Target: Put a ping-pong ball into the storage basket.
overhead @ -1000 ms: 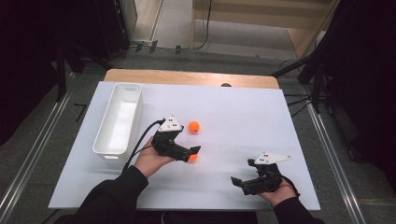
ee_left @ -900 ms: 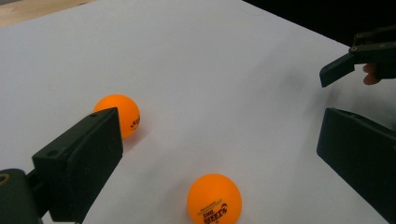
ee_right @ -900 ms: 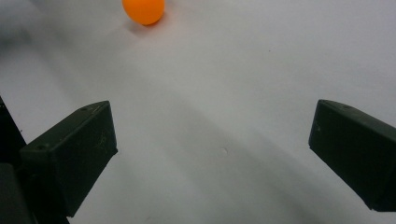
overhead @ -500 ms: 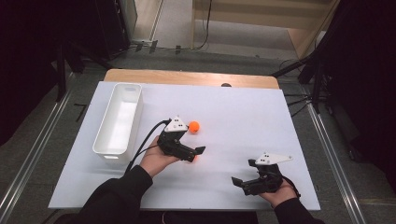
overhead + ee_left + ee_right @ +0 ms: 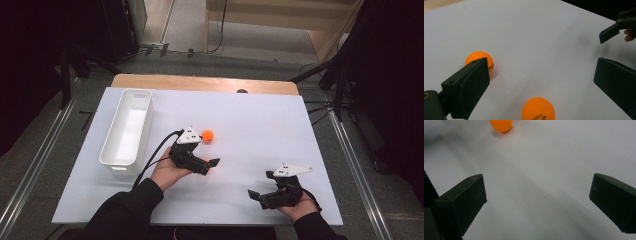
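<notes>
Two jaws wide apart on the left gripper [image 5: 536, 82], and nothing is pinched between them. In the left gripper view an orange ball [image 5: 538, 109] sits at the bottom middle of the frame, in the gap between the jaws but clear of both. A second ball [image 5: 479, 60] peeks out from behind the jaw at the left of the frame, close against its edge, though I can't tell whether they actually touch. Both balls rest on the white tabletop [image 5: 536, 32].

From the high view the left gripper [image 5: 210, 163] is just below the middle of the frame, with the hand [image 5: 167, 172] under it. The near ball is mostly tucked behind the jaws there, only an orange sliver showing. The second ball [image 5: 207, 135] lies just above the gripper, out in the open.

The right gripper [image 5: 260, 196] is at the lower right of the high view, well apart from both balls. Its jaws are spread too, holding nothing, with bare tabletop between them in the right gripper view and one ball [image 5: 501, 125] up at the top left edge.

A white tub [image 5: 114, 159] stands at the left of the tabletop, long side running up the frame.
</notes>
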